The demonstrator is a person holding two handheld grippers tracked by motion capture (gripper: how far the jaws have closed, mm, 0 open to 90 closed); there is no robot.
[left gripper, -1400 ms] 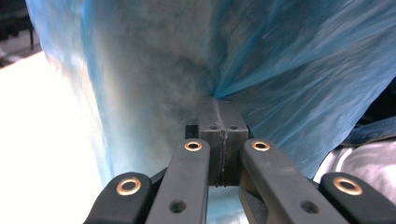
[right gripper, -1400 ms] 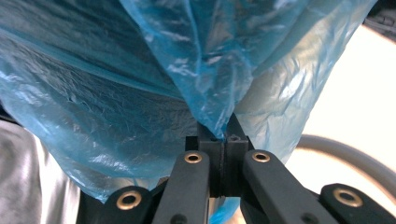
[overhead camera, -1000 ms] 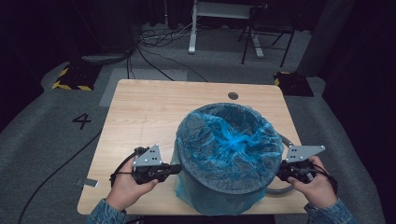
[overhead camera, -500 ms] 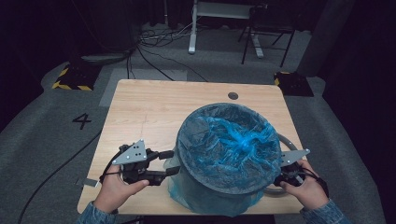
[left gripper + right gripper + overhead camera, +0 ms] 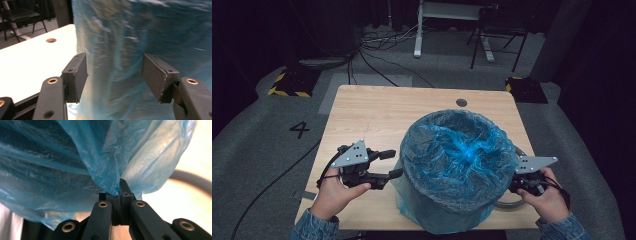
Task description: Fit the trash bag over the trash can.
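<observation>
Bin (image 5: 447,210) with blue bag (image 5: 457,150) sits at table's (image 5: 377,110) 5 o'clock. Right gripper (image 5: 119,192) pinches bag edge. Left gripper (image 5: 393,164), at bin's 9 o'clock, just opened, jaws empty. Regrip lower, pull film evenly.

Left gripper (image 5: 115,77) fingers (image 5: 75,75) just opened, spread apart before the blue bag (image 5: 140,40); nothing clamped; pale surface (image 5: 30,62) alongside.
</observation>
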